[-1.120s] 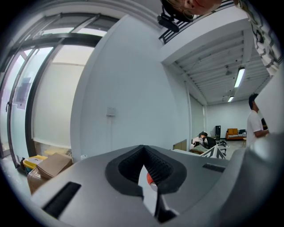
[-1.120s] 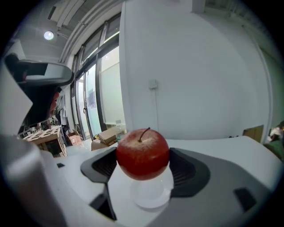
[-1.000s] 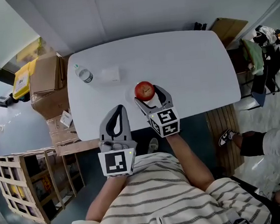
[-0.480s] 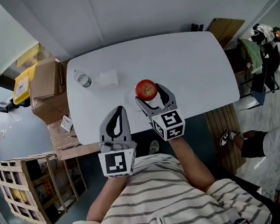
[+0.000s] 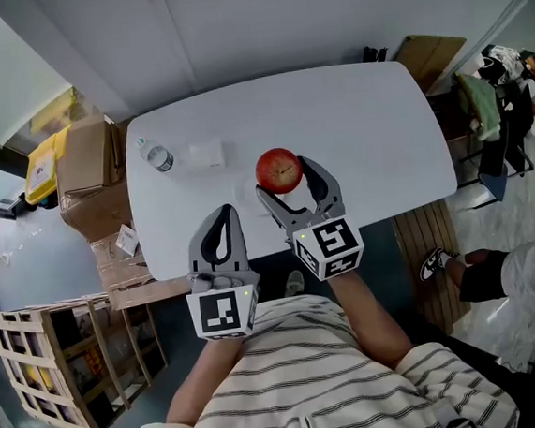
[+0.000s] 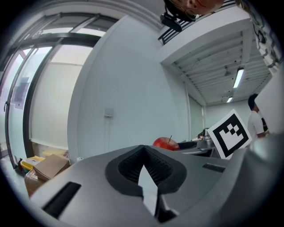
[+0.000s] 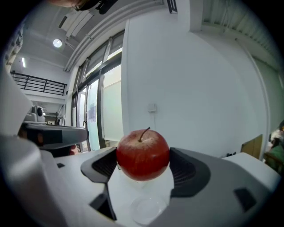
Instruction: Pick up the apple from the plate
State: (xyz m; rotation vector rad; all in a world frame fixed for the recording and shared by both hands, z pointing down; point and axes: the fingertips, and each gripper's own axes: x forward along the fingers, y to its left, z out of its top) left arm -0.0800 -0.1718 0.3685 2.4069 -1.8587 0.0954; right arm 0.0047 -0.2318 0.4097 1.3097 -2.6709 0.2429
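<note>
Now red, stemmed apple (image 7: 143, 154) aloft.

Apple (image 5: 278, 170) now up off plate (image 7: 146, 209), between right gripper (image 5: 281, 177) jaws.

A warehouse-like workshop is indicated: cardboard boxes (image 5: 87, 146) and a slatted wooden crate (image 5: 47, 371) are stacked left of a white table (image 5: 353, 125), and tall glazed windows (image 7: 111, 111) are seen beyond.
</note>
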